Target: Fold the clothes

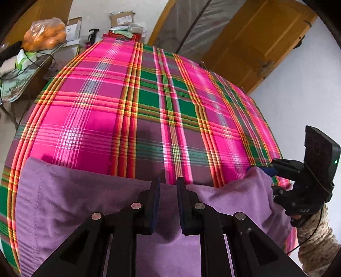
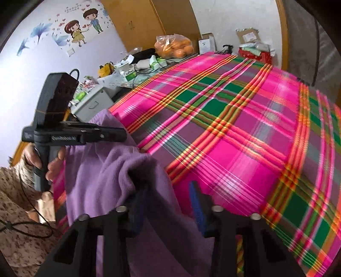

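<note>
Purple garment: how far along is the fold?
Done: the purple garment lies at the near edge of the plaid sheet.
In hand: the left tool sits open over its middle; the right tool has cloth bunched between its fingers, though a firm grip is unclear.
Left: no neat fold shows; the cloth looks rumpled.

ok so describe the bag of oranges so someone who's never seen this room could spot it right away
Start at the big pink and green plaid bed cover and look past its far edge to the cluttered side table against the wall. The bag of oranges sits at that table's far end, near the wooden wardrobe. It is the only clear, crinkly plastic bag there, bulging with round orange fruit among white boxes and cables.
</note>
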`<state>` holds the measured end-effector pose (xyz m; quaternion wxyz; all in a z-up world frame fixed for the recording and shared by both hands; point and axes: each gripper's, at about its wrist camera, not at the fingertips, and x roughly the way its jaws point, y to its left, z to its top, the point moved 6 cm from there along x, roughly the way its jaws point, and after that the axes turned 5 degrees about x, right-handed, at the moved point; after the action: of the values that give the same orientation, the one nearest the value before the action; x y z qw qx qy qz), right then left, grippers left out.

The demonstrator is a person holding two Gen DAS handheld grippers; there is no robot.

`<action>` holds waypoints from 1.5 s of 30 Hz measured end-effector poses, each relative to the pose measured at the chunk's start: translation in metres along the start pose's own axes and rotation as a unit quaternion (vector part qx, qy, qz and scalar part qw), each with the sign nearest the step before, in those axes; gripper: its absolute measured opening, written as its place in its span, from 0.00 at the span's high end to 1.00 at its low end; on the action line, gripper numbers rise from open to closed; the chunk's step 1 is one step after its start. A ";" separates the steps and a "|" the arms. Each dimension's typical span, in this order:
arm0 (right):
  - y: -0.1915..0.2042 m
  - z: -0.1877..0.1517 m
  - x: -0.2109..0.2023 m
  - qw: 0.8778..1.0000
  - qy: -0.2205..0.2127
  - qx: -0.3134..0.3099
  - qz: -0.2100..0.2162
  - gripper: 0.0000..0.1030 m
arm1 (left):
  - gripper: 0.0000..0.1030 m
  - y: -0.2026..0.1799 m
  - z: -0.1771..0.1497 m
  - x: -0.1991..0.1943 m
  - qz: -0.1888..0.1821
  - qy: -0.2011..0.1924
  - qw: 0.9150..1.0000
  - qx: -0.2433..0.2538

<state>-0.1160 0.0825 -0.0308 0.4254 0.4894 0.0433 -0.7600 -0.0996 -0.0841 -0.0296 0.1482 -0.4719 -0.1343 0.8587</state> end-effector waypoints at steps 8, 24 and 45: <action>-0.008 0.028 0.004 0.999 -0.029 -0.001 -0.023 0.97 | 0.84 0.010 0.005 0.008 0.003 0.000 1.000 -0.012; -0.039 0.033 0.037 0.999 -0.012 -0.004 -0.044 0.92 | 0.85 0.015 0.008 0.020 0.010 0.000 1.000 -0.020; -0.023 0.005 0.009 0.990 0.011 0.086 0.109 0.62 | 0.84 0.012 -0.001 0.011 0.031 -0.004 0.999 -0.015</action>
<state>-0.1366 0.0890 -0.0430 0.4613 0.5340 -0.0710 -0.7050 -0.1060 -0.0906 -0.0430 0.1138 -0.4747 -0.1331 0.8626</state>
